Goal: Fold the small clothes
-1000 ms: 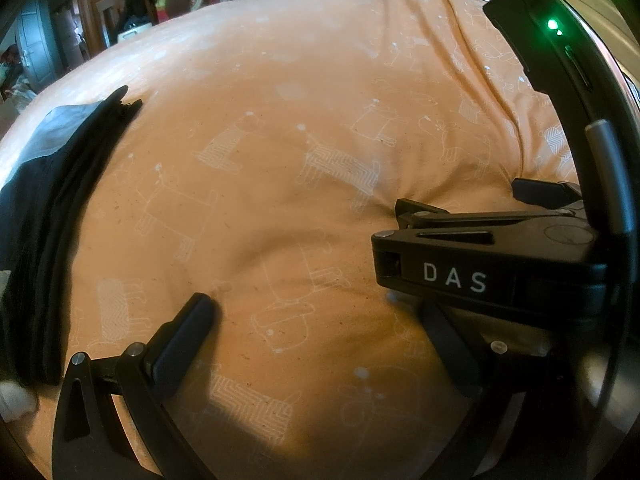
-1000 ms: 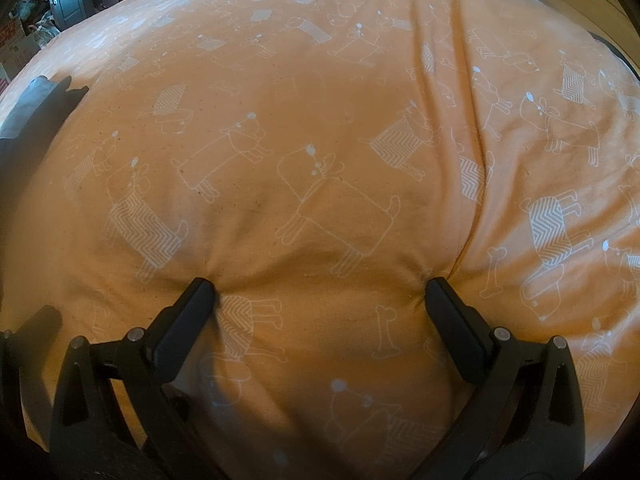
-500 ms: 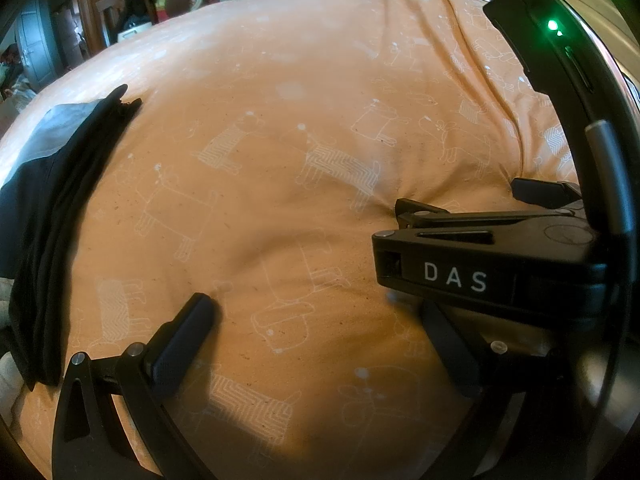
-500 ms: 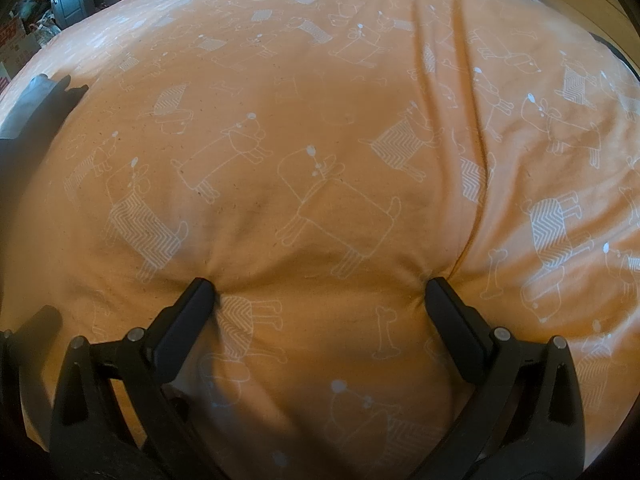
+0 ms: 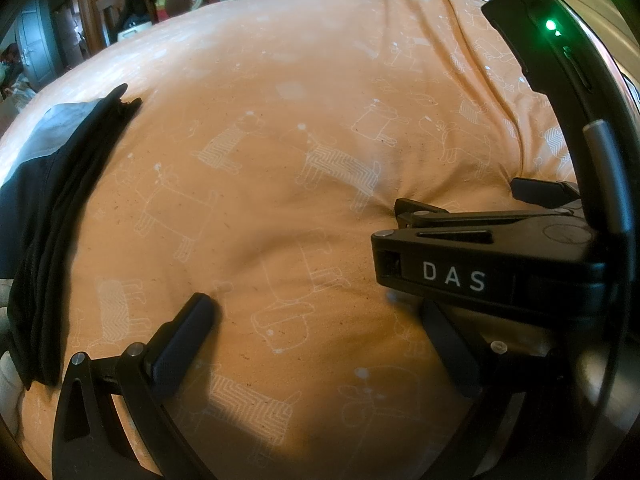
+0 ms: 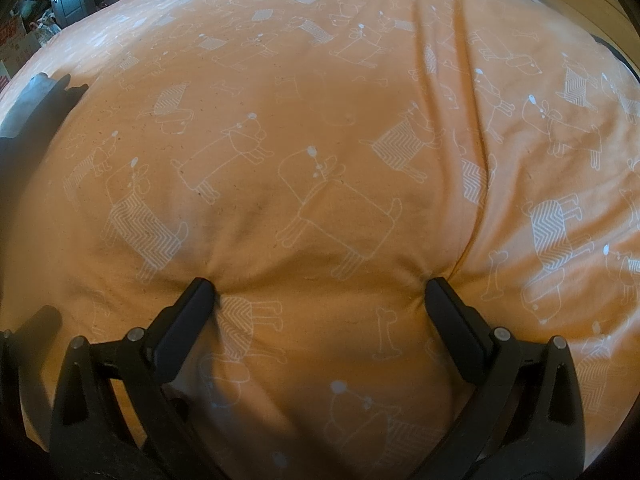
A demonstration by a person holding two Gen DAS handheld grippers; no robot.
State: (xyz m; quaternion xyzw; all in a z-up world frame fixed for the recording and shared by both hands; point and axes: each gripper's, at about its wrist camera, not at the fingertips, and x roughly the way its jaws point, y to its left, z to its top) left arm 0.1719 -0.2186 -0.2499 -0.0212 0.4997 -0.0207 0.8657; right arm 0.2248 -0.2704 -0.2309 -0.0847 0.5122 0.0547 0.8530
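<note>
Bedding in orange with white dog outlines (image 5: 280,128) fills your left view; your left claw (image 5: 316,312) is spread wide and empty, its tips on the cover. Dark folded clothes (image 5: 44,216) lie far to its left; your right claw's body (image 5: 480,264) crosses just to its right.

Your right claw (image 6: 320,292) is wide open too, holding nothing, both tips dented into the cover (image 6: 320,140); the clothes (image 6: 32,96) sit far up-left.

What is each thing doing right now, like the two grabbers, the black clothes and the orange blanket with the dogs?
left gripper: open, holding nothing, fingertips resting on the blanket.
right gripper: open, holding nothing, fingertips pressed into the blanket, making dents.
black clothes: lying in a long bunched heap at the left, touched by neither gripper.
orange blanket: spread out, puffy, with a few creases.
green light: on.
</note>
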